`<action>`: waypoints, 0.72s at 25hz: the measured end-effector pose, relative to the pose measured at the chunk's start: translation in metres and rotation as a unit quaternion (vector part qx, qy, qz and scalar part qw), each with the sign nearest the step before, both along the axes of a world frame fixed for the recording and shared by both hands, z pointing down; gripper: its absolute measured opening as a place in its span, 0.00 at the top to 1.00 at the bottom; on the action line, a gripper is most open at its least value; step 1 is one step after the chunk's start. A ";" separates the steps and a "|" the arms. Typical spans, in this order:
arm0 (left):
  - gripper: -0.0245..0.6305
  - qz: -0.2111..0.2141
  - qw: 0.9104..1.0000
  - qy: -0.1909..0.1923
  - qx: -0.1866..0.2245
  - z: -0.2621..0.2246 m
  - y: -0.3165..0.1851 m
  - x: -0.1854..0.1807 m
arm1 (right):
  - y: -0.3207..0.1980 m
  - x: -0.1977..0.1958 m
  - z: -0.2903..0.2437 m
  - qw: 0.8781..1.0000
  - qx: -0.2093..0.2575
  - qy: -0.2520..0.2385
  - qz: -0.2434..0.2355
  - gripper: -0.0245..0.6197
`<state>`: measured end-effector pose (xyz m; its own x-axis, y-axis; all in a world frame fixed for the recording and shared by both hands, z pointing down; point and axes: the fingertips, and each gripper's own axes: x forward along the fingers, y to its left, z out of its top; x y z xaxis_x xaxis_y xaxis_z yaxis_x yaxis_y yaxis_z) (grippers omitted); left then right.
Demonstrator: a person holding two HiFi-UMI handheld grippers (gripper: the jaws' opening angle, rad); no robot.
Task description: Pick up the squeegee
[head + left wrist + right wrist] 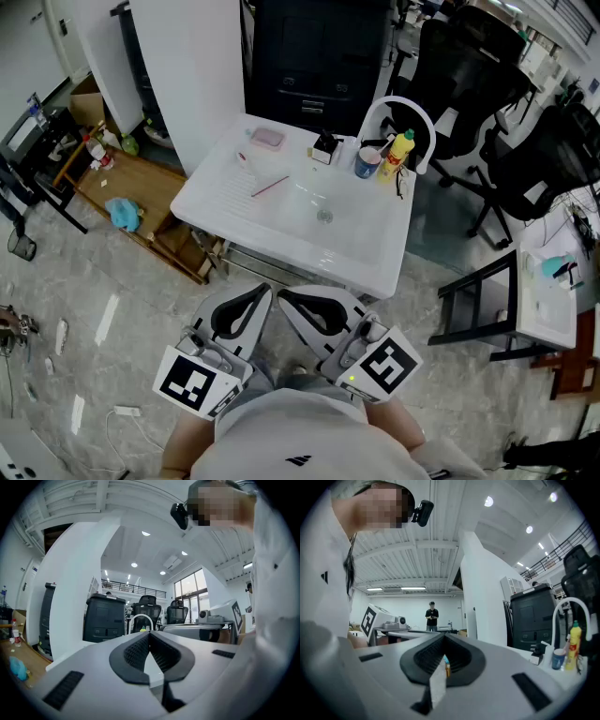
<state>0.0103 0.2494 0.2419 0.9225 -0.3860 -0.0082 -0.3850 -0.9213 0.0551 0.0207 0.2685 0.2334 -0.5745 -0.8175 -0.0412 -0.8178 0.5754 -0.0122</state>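
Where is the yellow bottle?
In the head view, the yellow bottle stands at the back right of the white sink, under the arched white faucet, just right of the blue container.

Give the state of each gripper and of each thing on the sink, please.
left gripper: shut, empty, level.
right gripper: shut, empty, level.
faucet: no water seen running.
yellow bottle: upright, by the faucet.
blue can: upright, beside the bottle.
pink dish: flat, at the back left.
pink stick: lying flat on the drainboard.
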 end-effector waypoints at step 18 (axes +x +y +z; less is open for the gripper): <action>0.94 0.005 1.000 -0.001 0.007 -0.004 -0.010 -0.011 | -0.010 -0.011 -0.004 1.000 0.005 0.005 0.003 0.95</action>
<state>-0.0003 0.2393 0.2383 0.9265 -0.3761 -0.0127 -0.3753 -0.9260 0.0409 0.0095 0.2588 0.2299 -0.5700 -0.8205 -0.0434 -0.8213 0.5705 0.0003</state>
